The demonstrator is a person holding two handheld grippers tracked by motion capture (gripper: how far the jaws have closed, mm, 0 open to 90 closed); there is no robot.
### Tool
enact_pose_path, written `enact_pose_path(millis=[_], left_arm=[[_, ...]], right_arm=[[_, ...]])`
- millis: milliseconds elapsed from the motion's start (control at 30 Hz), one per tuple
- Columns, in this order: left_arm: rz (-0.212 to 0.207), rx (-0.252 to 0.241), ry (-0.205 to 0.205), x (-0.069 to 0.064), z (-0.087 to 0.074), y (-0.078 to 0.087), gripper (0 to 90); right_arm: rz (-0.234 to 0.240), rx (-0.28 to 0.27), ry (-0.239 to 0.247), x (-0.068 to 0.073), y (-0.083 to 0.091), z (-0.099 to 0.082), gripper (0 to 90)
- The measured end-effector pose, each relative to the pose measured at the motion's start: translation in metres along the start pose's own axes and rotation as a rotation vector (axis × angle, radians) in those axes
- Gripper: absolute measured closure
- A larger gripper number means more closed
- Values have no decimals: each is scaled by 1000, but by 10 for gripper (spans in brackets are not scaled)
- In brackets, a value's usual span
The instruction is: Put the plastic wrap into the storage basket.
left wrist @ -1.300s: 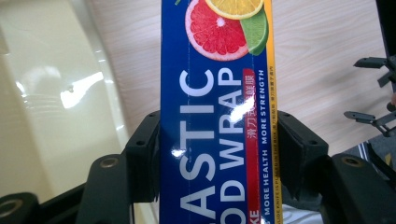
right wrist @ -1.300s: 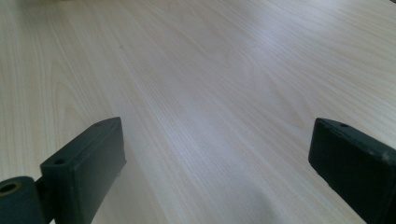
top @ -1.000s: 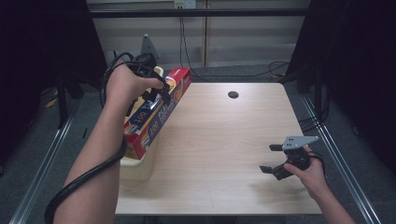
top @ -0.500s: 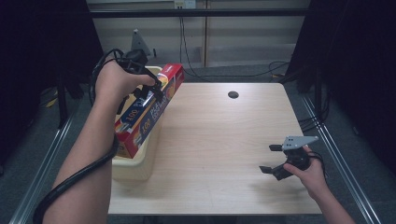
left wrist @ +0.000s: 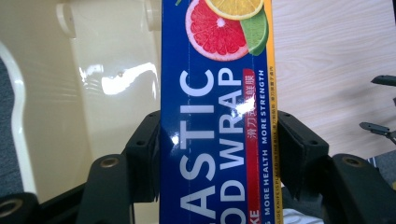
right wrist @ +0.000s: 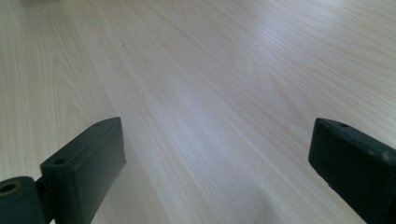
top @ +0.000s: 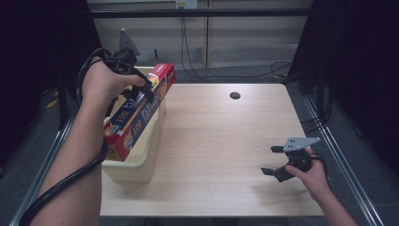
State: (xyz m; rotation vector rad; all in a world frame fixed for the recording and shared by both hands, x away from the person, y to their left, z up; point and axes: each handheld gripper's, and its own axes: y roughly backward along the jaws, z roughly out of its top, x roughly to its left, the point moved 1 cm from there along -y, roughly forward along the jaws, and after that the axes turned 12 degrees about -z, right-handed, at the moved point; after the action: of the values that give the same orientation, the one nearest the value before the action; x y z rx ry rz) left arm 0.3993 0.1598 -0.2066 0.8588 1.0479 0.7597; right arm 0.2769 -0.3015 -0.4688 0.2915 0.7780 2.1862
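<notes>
A long blue and red box of plastic food wrap [top: 139,115] hangs tilted above a cream plastic bin [top: 134,167] at the table's left edge. My left gripper [top: 143,92] is shut on the box near its upper end. In the left gripper view both black pads press the box's [left wrist: 217,140] two long sides, with the bin's glossy inside [left wrist: 112,70] below. My right gripper [top: 273,160] rests low over the table at the front right, jaws wide apart. The right gripper view has bare wood between its pads [right wrist: 91,158].
The light wooden table [top: 221,141] has a round black cable hole [top: 235,95] near its far edge. Metal frame rails run along both sides, and dark curtains flank the table. Cables lie on the floor behind it.
My left hand has carried the wrap box up and toward the left, so that it now hangs over the bin. The right hand has stayed where it was.
</notes>
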Motion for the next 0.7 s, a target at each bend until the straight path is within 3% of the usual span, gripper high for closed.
enact_pose_path(millis=[700], left_arm=[[15,-15,36,15,-11,12,412]], right_arm=[[-15,-2,-1,0,1,0,35]])
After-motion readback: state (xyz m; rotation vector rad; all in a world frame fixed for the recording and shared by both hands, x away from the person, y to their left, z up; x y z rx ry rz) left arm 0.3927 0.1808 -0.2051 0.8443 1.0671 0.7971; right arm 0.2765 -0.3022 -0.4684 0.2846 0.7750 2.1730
